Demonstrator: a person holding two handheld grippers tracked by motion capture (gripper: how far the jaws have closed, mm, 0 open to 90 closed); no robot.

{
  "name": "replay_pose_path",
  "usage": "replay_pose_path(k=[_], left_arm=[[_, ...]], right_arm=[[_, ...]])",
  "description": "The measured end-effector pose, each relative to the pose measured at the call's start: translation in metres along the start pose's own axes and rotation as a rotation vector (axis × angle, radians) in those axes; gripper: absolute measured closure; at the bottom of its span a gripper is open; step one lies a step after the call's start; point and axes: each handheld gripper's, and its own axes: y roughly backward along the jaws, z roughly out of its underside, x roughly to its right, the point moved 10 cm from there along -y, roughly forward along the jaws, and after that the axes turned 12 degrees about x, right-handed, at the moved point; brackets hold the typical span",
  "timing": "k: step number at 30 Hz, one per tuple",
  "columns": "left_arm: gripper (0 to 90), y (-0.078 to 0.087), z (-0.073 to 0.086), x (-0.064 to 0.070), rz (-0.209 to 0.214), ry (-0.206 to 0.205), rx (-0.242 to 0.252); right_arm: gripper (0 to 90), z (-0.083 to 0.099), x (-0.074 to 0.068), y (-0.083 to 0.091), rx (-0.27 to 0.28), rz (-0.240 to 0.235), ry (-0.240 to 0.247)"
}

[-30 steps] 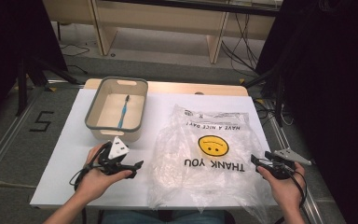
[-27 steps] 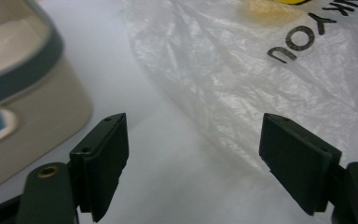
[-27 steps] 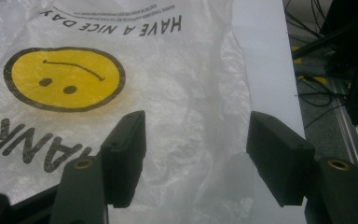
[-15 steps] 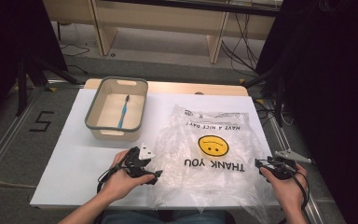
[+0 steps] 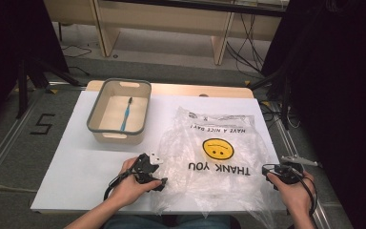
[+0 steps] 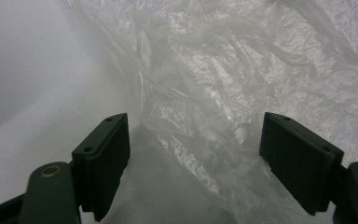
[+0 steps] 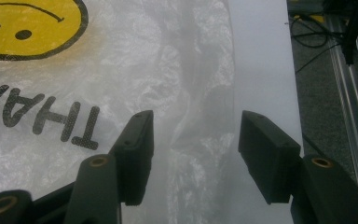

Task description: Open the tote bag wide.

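Plastic bag (image 5: 214, 162) with the yellow smiley print is spread flat over the right half of the white worktop (image 5: 76, 167), reaching to its near edge, with a tray (image 5: 119, 112) holding a blue toothbrush (image 5: 125, 113) near the far left corner. The left tool (image 6: 193, 154) is held released astride the bag's crumpled left edge, and the right tool (image 7: 193, 154) is held released over its right edge. For a sound pinch, each tool should be lowered until a film fold is gathered between the jaws, then closed before lifting.
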Motion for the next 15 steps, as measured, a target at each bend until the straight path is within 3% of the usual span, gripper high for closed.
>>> replay_pose_path(k=[7, 12, 15], left_arm=[[30.4, 0.000, -0.001, 0.000, -0.009, 0.021, -0.016], [44.7, 0.001, -0.003, -0.002, -0.012, 0.034, -0.024], [54.1, 0.001, -0.004, -0.002, -0.014, 0.021, -0.025]], right_arm=[[55.2, 0.005, -0.004, -0.001, -0.048, -0.016, -0.024], [60.3, 0.010, -0.007, -0.002, -0.080, -0.029, -0.023], [64.3, 0.012, -0.007, -0.003, -0.097, -0.036, -0.027]])
